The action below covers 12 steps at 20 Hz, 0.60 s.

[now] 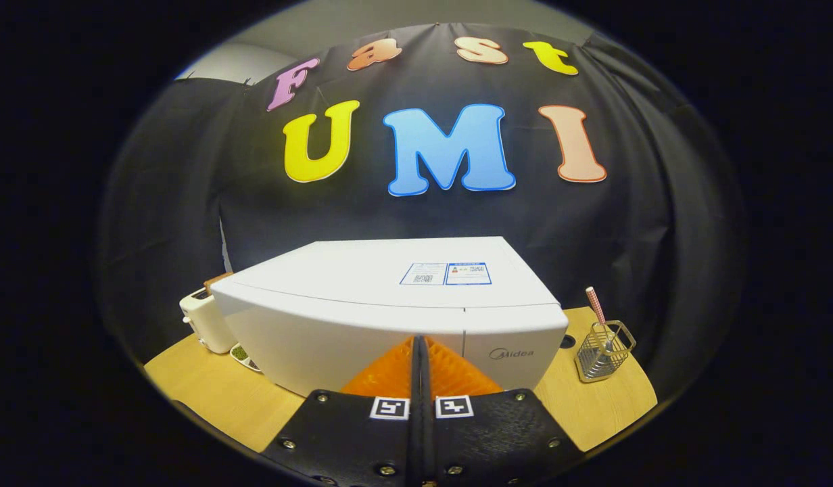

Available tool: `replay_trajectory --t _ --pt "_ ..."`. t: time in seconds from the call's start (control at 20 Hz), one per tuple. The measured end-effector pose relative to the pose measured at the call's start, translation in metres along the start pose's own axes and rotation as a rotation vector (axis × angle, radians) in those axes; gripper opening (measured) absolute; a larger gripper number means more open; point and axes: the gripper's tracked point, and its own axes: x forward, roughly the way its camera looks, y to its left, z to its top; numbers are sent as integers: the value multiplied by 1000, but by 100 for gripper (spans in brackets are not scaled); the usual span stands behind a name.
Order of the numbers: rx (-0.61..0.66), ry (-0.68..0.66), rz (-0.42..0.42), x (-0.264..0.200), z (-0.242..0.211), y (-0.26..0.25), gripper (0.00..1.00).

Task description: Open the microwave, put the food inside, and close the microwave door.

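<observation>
A white microwave (pixel 362 304) stands on the wooden table, its door closed and its front facing me. My gripper (pixel 420 341) is shut with its two fingers pressed together and nothing between them; the tips point at the lower middle of the microwave front, close to the seam between door and control panel. A small dish of food (pixel 244 357) peeks out beside the microwave's left corner, mostly hidden behind it.
A white toaster (pixel 203 321) stands left of the microwave, behind the dish. A wire holder (pixel 602 352) with a checked straw sits on the table (pixel 207 392) to the right. Black cloth walls close the booth behind.
</observation>
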Motion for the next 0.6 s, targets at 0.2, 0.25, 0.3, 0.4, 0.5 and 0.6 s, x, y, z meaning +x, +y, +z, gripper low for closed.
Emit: replay_trajectory --t 0.2,0.25,0.3,0.4,0.5,0.6 --pt "18 -45 -6 -11 22 -9 0" --pt "28 -84 -28 -22 40 -16 0" --pt "28 -118 -48 -34 60 -23 0" --pt "28 -205 -82 -62 107 -38 0" --pt "25 -280 -130 -94 150 -53 0" --pt "55 -308 -152 -123 179 -60 4"
